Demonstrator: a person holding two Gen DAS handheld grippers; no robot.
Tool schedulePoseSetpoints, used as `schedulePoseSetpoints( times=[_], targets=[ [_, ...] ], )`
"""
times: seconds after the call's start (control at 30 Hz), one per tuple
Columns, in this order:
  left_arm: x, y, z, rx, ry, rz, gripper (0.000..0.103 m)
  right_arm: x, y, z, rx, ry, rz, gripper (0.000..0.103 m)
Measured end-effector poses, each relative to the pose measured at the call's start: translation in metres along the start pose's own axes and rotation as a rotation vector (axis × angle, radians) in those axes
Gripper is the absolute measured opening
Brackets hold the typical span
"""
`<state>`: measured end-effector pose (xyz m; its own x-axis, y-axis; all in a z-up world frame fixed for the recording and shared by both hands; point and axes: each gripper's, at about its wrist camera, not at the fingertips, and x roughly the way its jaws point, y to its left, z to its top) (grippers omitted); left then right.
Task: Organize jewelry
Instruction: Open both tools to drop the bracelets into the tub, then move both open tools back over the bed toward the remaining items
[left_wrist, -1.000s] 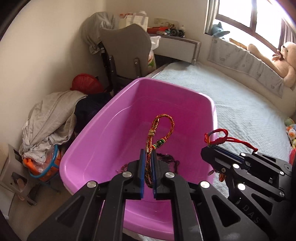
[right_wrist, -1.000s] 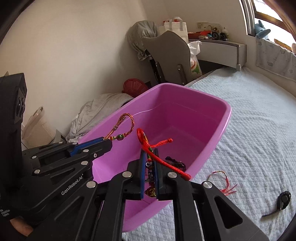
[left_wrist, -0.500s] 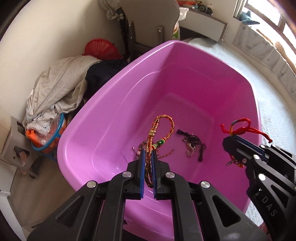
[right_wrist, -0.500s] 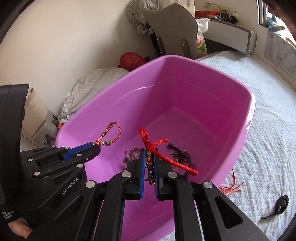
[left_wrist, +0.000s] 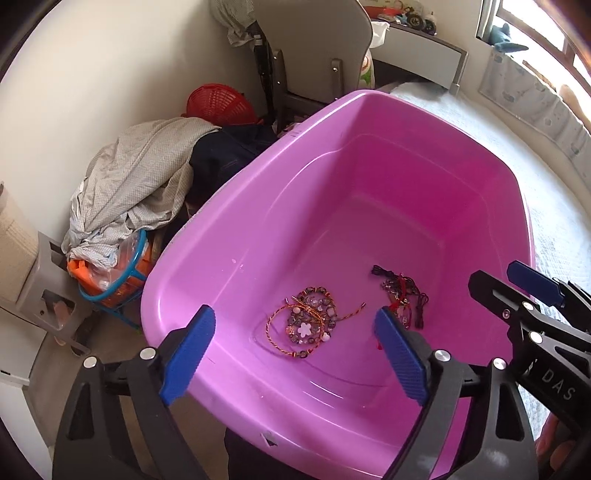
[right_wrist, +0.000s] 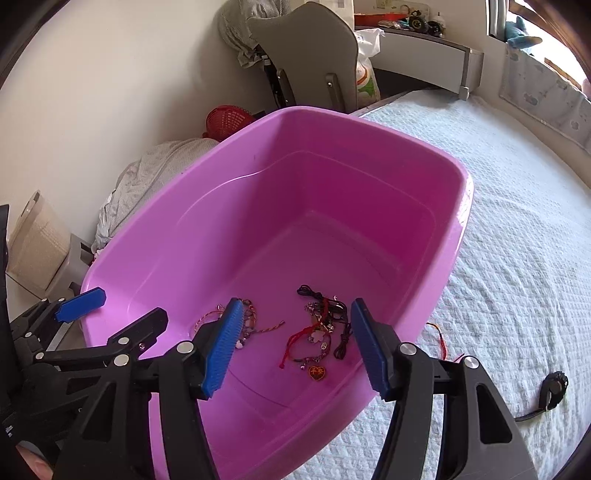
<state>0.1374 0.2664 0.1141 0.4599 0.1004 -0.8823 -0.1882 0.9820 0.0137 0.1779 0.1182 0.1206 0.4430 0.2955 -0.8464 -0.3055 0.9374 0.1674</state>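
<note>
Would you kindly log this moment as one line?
left gripper: opening, empty | right gripper: opening, empty | bracelets: in pink tub

Two bracelet heaps (left_wrist: 308, 325) (right_wrist: 319, 332) loose on pink tub (left_wrist: 258, 229) floor

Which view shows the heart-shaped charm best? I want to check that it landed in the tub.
The right wrist view: the heart-shaped charm lies unobstructed on the floor of the pink tub, below the red cord. In the left wrist view that spot is hidden behind the left gripper's blue pad.

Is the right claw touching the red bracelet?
Apart. Right wrist view: the opening right claw hangs above the red bracelet, which lies loose on the tub floor.
</note>
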Motion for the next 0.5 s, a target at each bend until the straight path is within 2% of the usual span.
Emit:
schedulePoseSetpoints(
  times=[0.4,0.5],
  targets=[
    [-0.0034,0.0001,0.0009,-0.005,0.002,0.009,0.087,-0.0061,0.0,-0.0014,0.001,-0.003,-0.01,0.058],
    [-0.0041,0.0002,0.0002,-0.005,0.002,0.009,0.087,-0.0072,-0.001,-0.0012,0.002,0.0,-0.012,0.061]
  ],
)
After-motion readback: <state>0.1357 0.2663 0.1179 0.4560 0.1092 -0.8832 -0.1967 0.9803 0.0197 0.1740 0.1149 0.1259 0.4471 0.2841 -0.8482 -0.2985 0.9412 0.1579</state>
